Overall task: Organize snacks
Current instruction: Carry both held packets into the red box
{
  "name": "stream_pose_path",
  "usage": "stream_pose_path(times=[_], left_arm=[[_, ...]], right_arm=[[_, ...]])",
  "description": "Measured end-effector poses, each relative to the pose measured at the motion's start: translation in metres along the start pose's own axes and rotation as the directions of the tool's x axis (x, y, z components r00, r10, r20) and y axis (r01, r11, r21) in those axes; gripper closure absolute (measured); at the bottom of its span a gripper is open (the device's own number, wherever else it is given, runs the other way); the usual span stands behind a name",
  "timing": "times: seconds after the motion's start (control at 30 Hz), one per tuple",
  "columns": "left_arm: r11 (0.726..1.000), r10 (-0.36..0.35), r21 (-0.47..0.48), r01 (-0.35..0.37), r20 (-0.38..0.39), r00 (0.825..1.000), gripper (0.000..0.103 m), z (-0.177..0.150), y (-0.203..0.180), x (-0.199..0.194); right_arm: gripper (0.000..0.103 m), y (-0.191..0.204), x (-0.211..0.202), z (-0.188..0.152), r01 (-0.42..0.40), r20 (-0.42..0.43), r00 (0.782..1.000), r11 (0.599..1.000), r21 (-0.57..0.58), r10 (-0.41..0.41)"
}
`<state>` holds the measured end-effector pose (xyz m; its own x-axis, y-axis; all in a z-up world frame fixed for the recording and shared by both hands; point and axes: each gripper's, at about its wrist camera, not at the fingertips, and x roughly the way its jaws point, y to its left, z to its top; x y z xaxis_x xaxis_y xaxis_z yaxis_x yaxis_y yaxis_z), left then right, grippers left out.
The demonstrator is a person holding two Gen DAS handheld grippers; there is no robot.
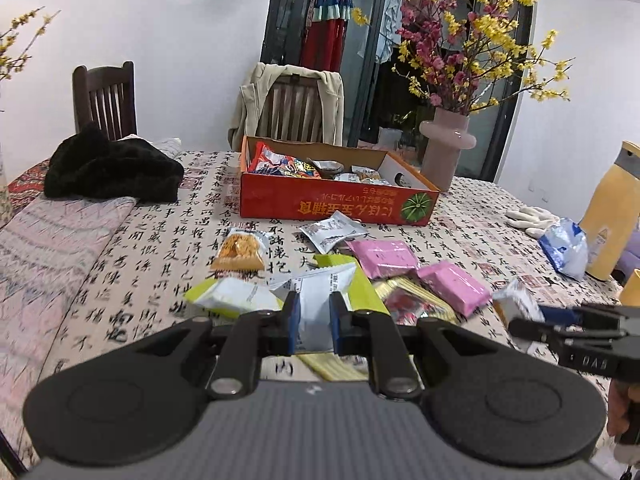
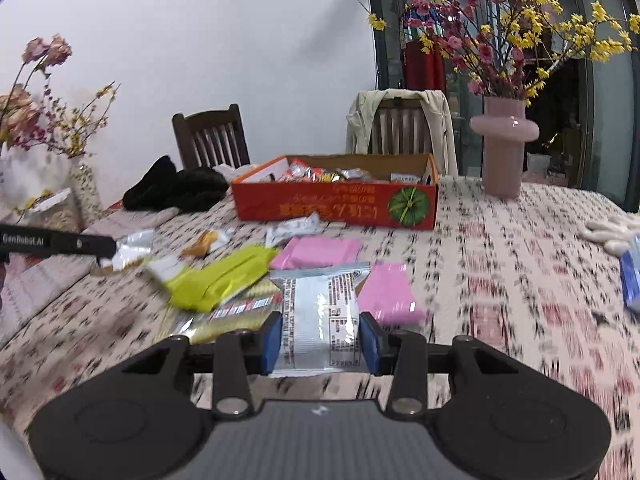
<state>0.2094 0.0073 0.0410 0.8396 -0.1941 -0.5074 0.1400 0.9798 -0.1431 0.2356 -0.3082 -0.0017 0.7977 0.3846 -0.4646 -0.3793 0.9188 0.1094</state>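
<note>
Both hands are loaded here. The left gripper [image 1: 314, 322] is clamped on a small white foil snack packet [image 1: 316, 304], blue pads pressing its sides, the packet standing up between them above the near clutter. The right gripper [image 2: 320, 340] is pinched on a silvery-white printed snack pouch [image 2: 318, 316], which sticks forward out of the jaws with its crimped far edge free.

The target looks to be the open red cardboard box [image 1: 336, 200] on the far side of the calligraphy-print tablecloth [image 1: 160, 240], already part-filled with wrappers. Between the grippers and that box lies the loose heap: two pink wrapped packs [image 1: 382, 256], a lime-green wrapper [image 1: 360, 288], an orange-fronted chip bag [image 1: 240, 252] and a grey-white sachet [image 1: 332, 230] just in front of the box wall.

The risks, as they appear: both pouches are slick and air-filled, so a sideways pinch could let one squirt out mid-carry and drop back into the heap. Two grippers heading for one box could crowd each other at its near rim; the right one already shows at the right edge of the left view. A low approach could snag the box's near wall and shove it. To the right of the box stands the pink glass vase [image 1: 446, 148] of flowering branches, and a wide swing from the right hand might clip it.
</note>
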Motion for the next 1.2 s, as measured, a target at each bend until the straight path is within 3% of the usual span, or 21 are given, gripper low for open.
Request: stream_pose_path(times=[0.33, 0.63, 0.9, 1.2], left_arm=[[1.000, 0.015, -0.015, -0.014, 0.026, 1.000, 0.087, -0.012, 0.003, -0.029], [1.000, 0.018, -0.023, -0.017, 0.015, 1.000, 0.087, -0.008, 0.011, -0.016], [1.000, 0.009, -0.004, -0.009, 0.017, 1.000, 0.087, 0.013, 0.015, 0.013], [0.999, -0.006, 0.042, 0.003, 0.054, 0.999, 0.087, 0.057, 0.015, 0.058]], right_arm=[[0.063, 0.016, -0.026, -0.026, -0.006, -0.014, 1.000, 1.000, 0.005, 0.006], [0.063, 0.015, -0.017, -0.019, -0.011, -0.021, 1.000, 1.000, 0.003, 0.011], [0.063, 0.007, 0.008, 0.000, 0.005, -0.021, 1.000, 1.000, -0.008, -0.005], [0.063, -0.005, 0.052, 0.046, 0.001, 0.010, 1.000, 0.999, -0.055, -0.001]])
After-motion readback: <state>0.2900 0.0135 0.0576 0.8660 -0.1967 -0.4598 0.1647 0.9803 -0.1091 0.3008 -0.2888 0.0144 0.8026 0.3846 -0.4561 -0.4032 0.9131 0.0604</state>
